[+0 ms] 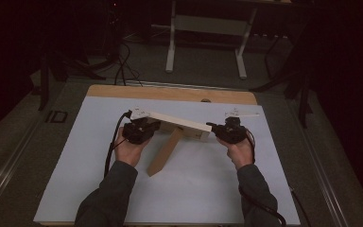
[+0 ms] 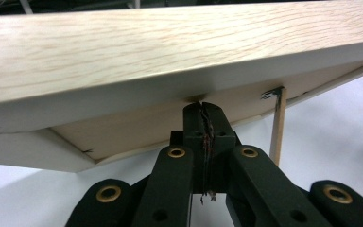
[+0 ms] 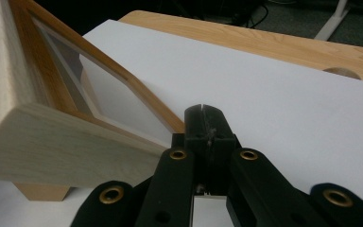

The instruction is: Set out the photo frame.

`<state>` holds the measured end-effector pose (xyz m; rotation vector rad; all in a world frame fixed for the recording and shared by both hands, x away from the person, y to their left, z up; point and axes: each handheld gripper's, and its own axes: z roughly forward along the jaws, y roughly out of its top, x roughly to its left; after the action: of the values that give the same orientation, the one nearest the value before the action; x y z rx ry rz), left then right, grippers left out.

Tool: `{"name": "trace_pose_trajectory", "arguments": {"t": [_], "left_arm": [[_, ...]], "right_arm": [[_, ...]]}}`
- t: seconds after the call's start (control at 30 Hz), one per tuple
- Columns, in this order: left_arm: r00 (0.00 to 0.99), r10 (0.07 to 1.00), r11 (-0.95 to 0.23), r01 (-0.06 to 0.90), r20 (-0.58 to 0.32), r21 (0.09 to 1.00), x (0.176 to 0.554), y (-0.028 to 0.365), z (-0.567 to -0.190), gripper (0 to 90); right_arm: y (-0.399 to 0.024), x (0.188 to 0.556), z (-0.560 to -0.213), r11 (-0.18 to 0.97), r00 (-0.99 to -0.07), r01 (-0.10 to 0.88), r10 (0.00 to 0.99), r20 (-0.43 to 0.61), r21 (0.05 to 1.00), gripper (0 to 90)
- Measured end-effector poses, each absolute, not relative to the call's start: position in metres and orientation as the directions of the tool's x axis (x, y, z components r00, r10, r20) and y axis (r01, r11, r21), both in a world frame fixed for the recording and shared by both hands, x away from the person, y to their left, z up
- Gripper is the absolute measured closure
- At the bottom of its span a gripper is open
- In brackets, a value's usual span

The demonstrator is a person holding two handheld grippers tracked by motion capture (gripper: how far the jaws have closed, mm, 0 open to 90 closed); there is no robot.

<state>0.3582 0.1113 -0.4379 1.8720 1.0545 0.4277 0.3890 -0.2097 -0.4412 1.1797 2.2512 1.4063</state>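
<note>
Both tongs are pressed fully closed with nothing between the jaws. The left gripper (image 1: pixel 147 126) sits at the left end of the wooden frame (image 1: pixel 179 124), and the left gripper view has its closed tip (image 2: pixel 203 109) meeting the underside of that end's edge, so it seems to act as a prop from below rather than a clamp. The right gripper (image 1: pixel 216 127) is at the frame's right end; in the right gripper view its tip (image 3: pixel 203 113) lies just beside the frame's corner (image 3: pixel 66 142), though I cannot tell whether it touches.

The frame stands tilted above the white sheet (image 1: pixel 99 156), its left end higher. A wooden leg (image 1: pixel 165 152) slants from the frame's middle down toward the person. It looks like a stand folded out to carry the frame. Closed jaws suit pushing and steadying here, since the frame's thick edge would be awkward to pinch.
</note>
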Motion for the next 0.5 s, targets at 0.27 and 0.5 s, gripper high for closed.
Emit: {"name": "trace_pose_trajectory", "arguments": {"t": [0.27, 0.5], "left_arm": [[0.599, 0.789, -0.232, 0.491, -0.132, 0.84, 0.359, 0.101, -0.435, 90.0], [0.62, 0.776, -0.256, 0.474, -0.113, 0.843, 0.357, 0.091, -0.43, 90.0]], "right_arm": [[-0.209, 0.389, -0.441, 0.215, -0.651, 0.506, 0.731, 0.205, 0.836, 89.9], [-0.209, 0.389, -0.441, 0.216, -0.652, 0.504, 0.73, 0.204, 0.836, 89.9]]}}
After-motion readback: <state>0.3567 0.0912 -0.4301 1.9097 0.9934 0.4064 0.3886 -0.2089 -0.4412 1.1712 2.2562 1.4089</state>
